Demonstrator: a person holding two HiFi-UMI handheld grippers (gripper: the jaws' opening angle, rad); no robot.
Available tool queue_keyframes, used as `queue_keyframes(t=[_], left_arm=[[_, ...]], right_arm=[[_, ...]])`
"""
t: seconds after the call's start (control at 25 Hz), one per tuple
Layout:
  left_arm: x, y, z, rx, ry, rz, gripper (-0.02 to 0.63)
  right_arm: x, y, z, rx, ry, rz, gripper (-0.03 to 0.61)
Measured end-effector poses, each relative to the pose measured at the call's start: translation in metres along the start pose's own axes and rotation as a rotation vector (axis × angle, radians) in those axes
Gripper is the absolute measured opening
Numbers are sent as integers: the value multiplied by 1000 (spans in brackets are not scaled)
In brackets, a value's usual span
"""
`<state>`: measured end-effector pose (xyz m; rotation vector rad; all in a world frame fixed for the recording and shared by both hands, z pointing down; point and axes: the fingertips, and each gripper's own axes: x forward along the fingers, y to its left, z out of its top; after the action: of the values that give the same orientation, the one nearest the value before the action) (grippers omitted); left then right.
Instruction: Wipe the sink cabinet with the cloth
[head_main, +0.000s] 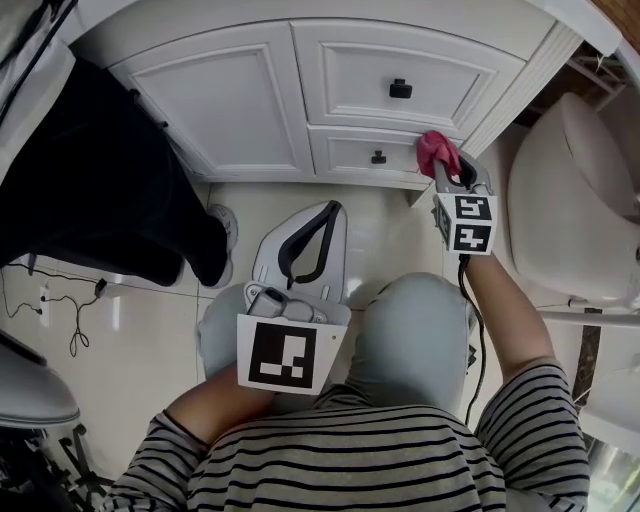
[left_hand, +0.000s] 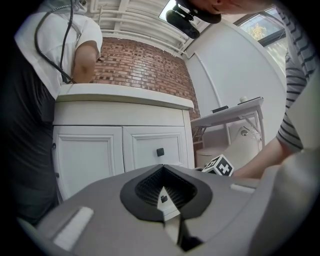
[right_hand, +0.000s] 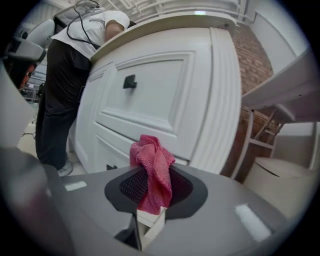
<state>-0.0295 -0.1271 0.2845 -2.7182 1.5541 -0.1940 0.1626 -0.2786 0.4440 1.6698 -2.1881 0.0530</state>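
The white sink cabinet (head_main: 230, 100) fills the top of the head view, with a door on the left and two drawers with black knobs (head_main: 400, 88) on the right. My right gripper (head_main: 449, 172) is shut on a pink cloth (head_main: 438, 152), which it holds against the right end of the lower drawer. In the right gripper view the cloth (right_hand: 151, 170) bunches up out of the jaws in front of the cabinet's drawer front (right_hand: 150, 95). My left gripper (head_main: 333, 208) rests over my lap, shut and empty, pointing at the cabinet (left_hand: 120, 150).
A person in dark trousers (head_main: 110, 190) and a white shoe (head_main: 222, 232) stands close at the cabinet's left. A toilet (head_main: 575, 200) sits at the right, beside the cabinet's corner. Cables (head_main: 60, 300) lie on the tiled floor at the left.
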Motion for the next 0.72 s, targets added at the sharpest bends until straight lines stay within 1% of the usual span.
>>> queue_keyframes(t=[0.16,0.24,0.28,0.32,0.36,0.4,0.44,0.52,0.6,0.68,0.72], left_arm=[[1,-1,-1,8,5,4,-2],[1,-2,-1,11,3,5,-2],[1,-2,0,13,1,5,-2],[0,-3,0,15,0,5,-2],[0,-4,0,17,0,5,-2],[-1,-4,0,18,0,5,-2],[-1,-4,0,18,-1,6,-2],[-2,-4,0,21,-3,10,-2],[-4,-3,1,31,-3,16,-2],[-5,-1,0,35,-1,23,-2],[-6,0,0,34,1,26,-2]], right_arm=[[-15,-58,-35,82,54,-148,86],[-22,-80,-46,127,76,-216,84],[-25,-84,-49,141,78,-234,83],[-27,-82,-48,145,72,-231,81],[-27,-71,-42,138,56,-204,81],[-26,-54,-34,123,30,-150,81],[-23,-29,-23,103,-1,-74,81],[-13,30,-4,44,-53,108,81],[-1,89,8,-65,-74,255,81],[10,140,18,-195,-89,346,81],[17,160,21,-241,-93,377,81]])
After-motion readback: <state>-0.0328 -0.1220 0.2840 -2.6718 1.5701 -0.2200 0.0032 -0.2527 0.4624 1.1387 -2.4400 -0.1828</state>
